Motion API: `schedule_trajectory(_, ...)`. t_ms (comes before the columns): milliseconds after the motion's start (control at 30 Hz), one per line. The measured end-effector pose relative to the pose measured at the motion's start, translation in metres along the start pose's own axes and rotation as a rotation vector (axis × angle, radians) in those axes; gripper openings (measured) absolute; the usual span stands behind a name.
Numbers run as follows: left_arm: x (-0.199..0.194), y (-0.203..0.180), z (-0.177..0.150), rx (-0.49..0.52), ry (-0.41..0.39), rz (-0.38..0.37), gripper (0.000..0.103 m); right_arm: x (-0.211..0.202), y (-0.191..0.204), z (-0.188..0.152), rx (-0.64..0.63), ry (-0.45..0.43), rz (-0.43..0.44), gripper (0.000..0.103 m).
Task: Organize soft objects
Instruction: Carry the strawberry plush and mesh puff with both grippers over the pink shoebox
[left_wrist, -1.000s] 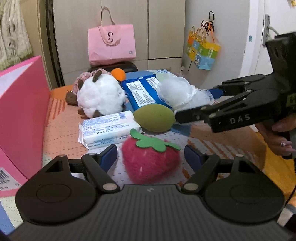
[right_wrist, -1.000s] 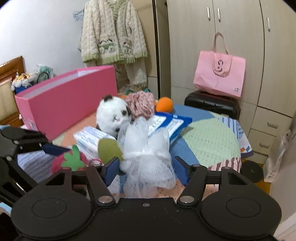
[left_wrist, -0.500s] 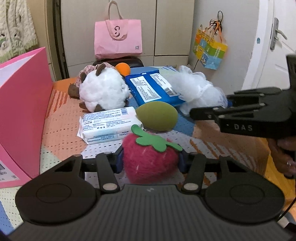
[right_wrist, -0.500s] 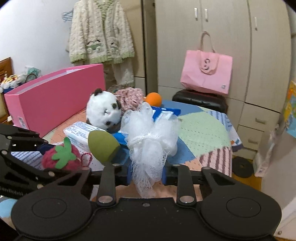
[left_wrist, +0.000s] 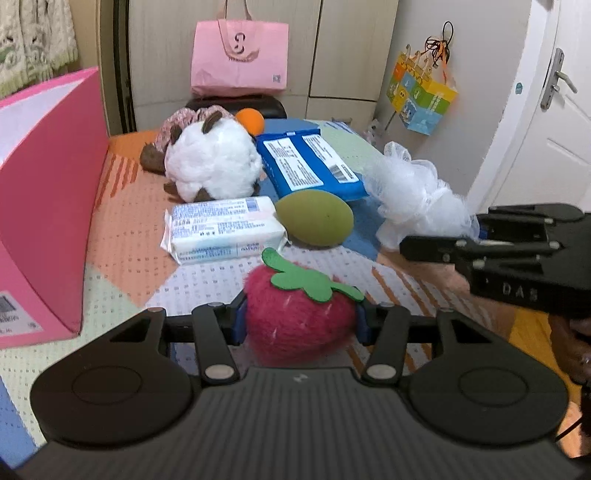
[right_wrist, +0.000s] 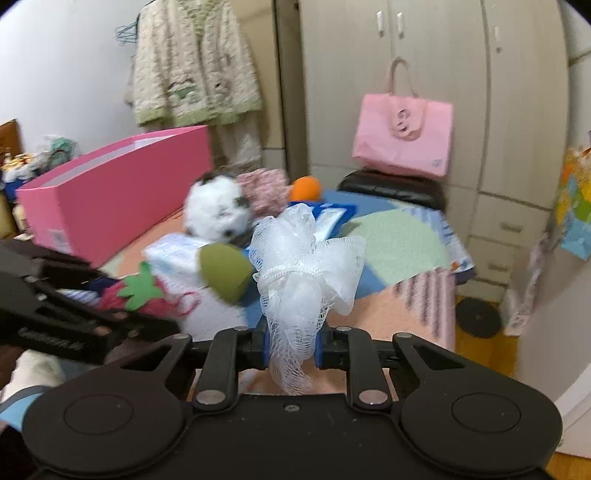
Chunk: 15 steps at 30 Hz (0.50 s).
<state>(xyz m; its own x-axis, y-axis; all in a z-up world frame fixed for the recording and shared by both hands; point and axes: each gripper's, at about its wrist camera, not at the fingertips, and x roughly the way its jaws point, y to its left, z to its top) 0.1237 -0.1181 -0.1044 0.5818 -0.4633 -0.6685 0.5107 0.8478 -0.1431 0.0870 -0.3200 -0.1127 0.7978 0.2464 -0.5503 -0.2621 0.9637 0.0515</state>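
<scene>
My left gripper (left_wrist: 299, 325) is shut on a red plush strawberry (left_wrist: 299, 314) with a green felt leaf, held just above the table. My right gripper (right_wrist: 293, 349) is shut on a white mesh bath pouf (right_wrist: 303, 266) and holds it lifted off the table; the pouf (left_wrist: 417, 199) also shows in the left wrist view at the right, ahead of the right gripper's body. A white panda plush (left_wrist: 212, 162), a green egg-shaped sponge (left_wrist: 314, 218), a white tissue pack (left_wrist: 225, 229) and a blue wipes pack (left_wrist: 308, 164) lie on the table.
An open pink box (left_wrist: 44, 206) stands along the table's left side, also in the right wrist view (right_wrist: 114, 192). An orange ball (left_wrist: 250, 121) and a pink floral soft item (left_wrist: 184, 118) lie behind the panda. A pink bag (left_wrist: 240, 55) sits on a black stool beyond the table.
Both grippers went from open to shut: the left on the strawberry, the right on the pouf. Both objects have since been lifted, and the pouf moved right, away from the pile.
</scene>
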Motion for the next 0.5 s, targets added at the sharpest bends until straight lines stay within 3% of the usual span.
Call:
schedule_trajectory(333, -0.018, 0.015, -0.002, -0.03, 0.065, -0.039, 0.051, -0.027, 0.022, 0.0, 0.005, 0.025, -0.015, 0.024)
schedule_trajectory(500, -0.031, 0.021, -0.005, -0.016, 0.075, -0.041, 0.051, -0.034, 0.023, 0.005, 0.037, 0.085, 0.026, 0.024)
